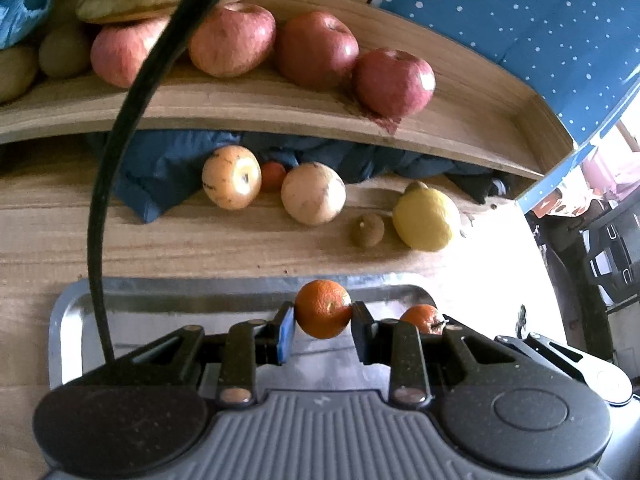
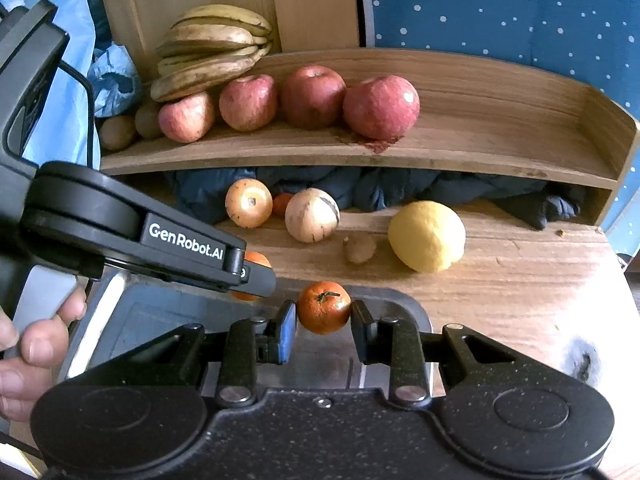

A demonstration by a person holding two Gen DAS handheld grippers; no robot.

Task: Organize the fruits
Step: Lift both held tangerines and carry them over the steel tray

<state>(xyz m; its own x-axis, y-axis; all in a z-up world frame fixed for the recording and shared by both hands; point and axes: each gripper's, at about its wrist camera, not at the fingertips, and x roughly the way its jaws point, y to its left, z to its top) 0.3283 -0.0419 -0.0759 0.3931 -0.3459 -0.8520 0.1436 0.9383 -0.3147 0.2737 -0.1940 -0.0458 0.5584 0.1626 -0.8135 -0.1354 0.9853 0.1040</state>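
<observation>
- Fruits of several kinds were split between a curved wooden shelf [image 2: 500, 136] and the wooden tabletop [image 2: 520, 288] beneath it, so the sorting looked partly done.
- On that shelf the bunch of browning yellow bananas [image 2: 212, 48] lay on top at the left end, with four red apples [image 2: 316, 96] lined up beside it and two small brown kiwis [image 2: 120, 130] tucked at the far left; this grouping by kind read as the finished part.
- Below, on the tabletop, a large yellow lemon [image 2: 427, 236], two pale round pears [image 2: 312, 214], a small brown kiwi [image 2: 360, 248] and a little orange fruit half hidden between the pears sat loose and unsorted, in front of a crumpled dark blue cloth [image 2: 400, 188].
- A shiny metal tray [image 1: 76, 312] lay nearest the cameras, under both tools; no fruit could be seen resting on it, though the grippers covered much of it.
- The left gripper [image 1: 323, 316] had its jaws drawn nearly together and clamped on a small orange mandarin [image 1: 323, 308], held above the tray.
- The right gripper [image 2: 324, 314] was likewise pinched close on a second small stemmed mandarin [image 2: 324, 307], just beside the left one.
- By judgement, both mandarins remained to be placed, and the loose tabletop fruits were left to gather.
</observation>
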